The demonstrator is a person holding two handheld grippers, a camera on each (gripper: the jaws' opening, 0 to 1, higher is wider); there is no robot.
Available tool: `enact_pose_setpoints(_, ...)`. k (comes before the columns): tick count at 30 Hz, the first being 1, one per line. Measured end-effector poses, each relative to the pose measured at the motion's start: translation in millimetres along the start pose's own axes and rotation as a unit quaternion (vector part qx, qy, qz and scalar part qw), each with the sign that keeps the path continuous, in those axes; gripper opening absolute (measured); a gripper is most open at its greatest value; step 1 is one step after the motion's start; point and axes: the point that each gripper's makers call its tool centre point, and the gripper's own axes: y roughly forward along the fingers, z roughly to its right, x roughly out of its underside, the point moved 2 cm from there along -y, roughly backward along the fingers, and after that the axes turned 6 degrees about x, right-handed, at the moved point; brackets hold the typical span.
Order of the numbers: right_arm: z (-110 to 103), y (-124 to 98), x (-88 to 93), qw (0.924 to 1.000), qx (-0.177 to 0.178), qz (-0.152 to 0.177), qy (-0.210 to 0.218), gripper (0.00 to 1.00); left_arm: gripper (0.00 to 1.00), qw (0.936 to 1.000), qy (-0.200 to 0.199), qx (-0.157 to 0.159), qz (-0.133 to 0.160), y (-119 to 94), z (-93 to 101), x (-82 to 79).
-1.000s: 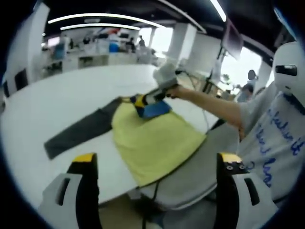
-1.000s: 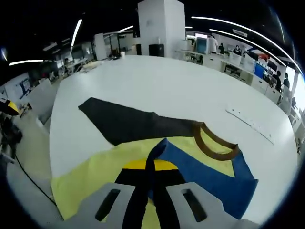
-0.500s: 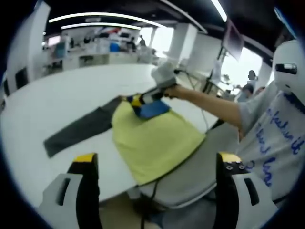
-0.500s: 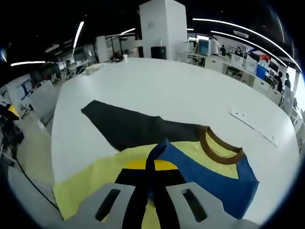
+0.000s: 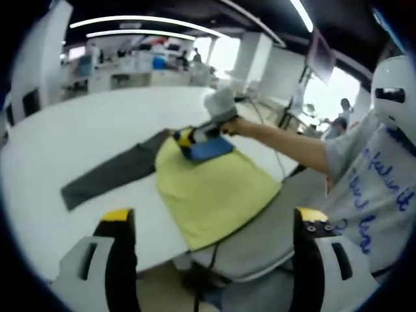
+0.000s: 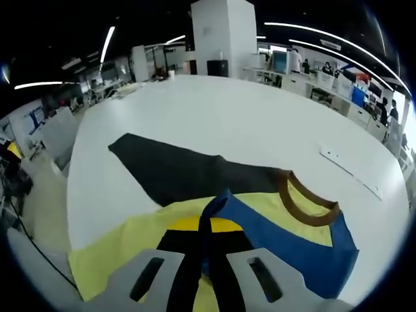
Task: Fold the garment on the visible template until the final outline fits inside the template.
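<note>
Little has moved since the earlier frames: the right tongs (image 6: 207, 244) keep their grip on the blue sleeve (image 6: 286, 250) and carry it only slightly further across the shirt (image 6: 123, 244), so the brown collar (image 6: 312, 201) now sits a bit more to the side in the right gripper view. The jaws are closed tight on the edge of the blue cloth, with the fabric pinched between the black tips.

The left tongs (image 5: 211, 224) are wide open and hold nothing. They wait well apart from the shirt (image 5: 211, 195), off the near edge of the surface (image 5: 78, 140).

The shirt lies ahead of both tongs on the white surface; its yellow body hangs partly over the edge near the person. The dark sleeve (image 6: 175, 170) is spread flat, beyond the right tongs and away to the side. I cannot make out a template outline under the cloth.

By my judgement the task is at an early stage. One sleeve fold is in progress, and the dark sleeve and the body are not yet folded.
</note>
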Motion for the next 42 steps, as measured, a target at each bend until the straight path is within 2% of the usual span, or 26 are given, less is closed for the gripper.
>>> enact_pose_setpoints(13,1.1,16.3,7.9,0.9999,0.006,-0.013,0.002,0.02,0.96,1.0000,-0.005,0.001,-0.005,1.9,-3.4,-1.2)
enact_pose_setpoints(23,-9.1,29.9,19.6,0.9994,-0.004,-0.032,-0.014,0.02,0.97,0.9999,-0.011,-0.001,-0.004,2.4,-8.8,-0.3)
enact_pose_setpoints(42,-11.7,42.6,30.1,0.9987,-0.008,-0.044,-0.022,0.03,0.96,0.9997,-0.025,-0.004,-0.006,3.8,-14.7,2.6)
